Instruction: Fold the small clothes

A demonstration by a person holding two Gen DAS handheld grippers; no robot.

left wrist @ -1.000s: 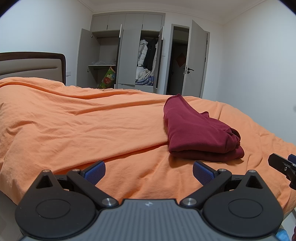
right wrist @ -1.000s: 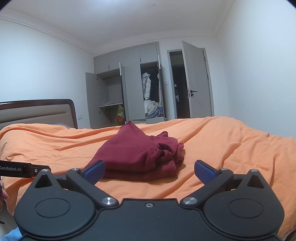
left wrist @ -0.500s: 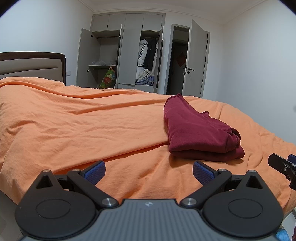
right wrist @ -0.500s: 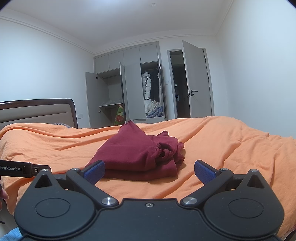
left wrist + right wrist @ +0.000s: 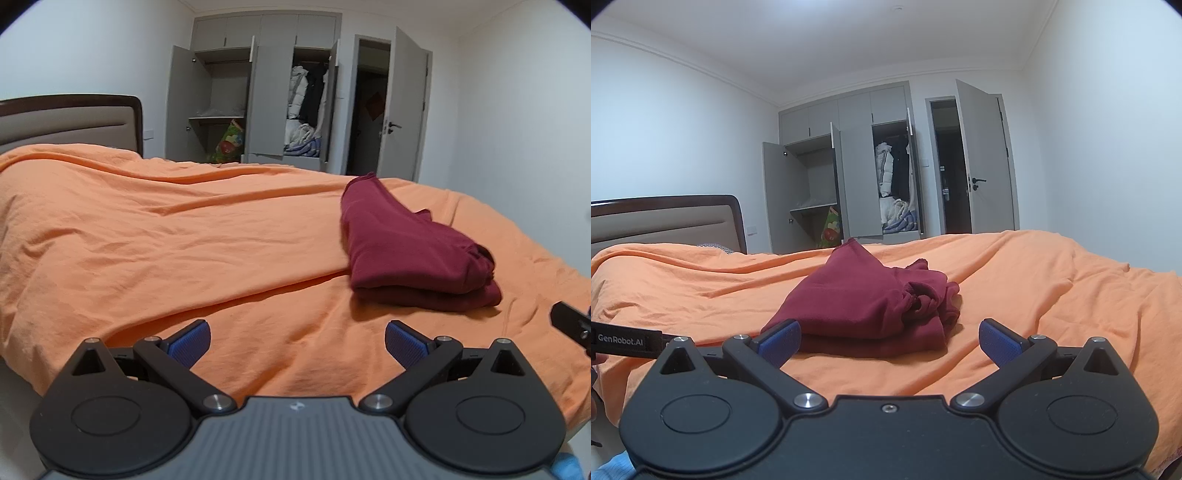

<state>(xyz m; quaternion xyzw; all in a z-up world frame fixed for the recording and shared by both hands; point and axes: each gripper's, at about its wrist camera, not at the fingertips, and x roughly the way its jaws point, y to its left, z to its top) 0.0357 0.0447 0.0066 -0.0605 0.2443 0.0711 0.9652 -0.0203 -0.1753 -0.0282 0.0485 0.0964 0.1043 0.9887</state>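
- An orange duvet (image 5: pixel 184 236) covers the bed, headboard (image 5: pixel 70 118) at 10 o'clock.
- The wardrobe (image 5: pixel 269 92) at 12 o'clock stands open: coats (image 5: pixel 306 92) hang inside above piled linens.
- A folded maroon garment (image 5: pixel 410 247) lies on the duvet at 2 o'clock.
- Left gripper (image 5: pixel 297 341) and right gripper (image 5: pixel 889 341) are both spread wide, empty, short of the garment.

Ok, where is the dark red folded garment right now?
The dark red folded garment lies on the orange bedspread, straight ahead of the open right gripper and off to the right of the open left gripper.
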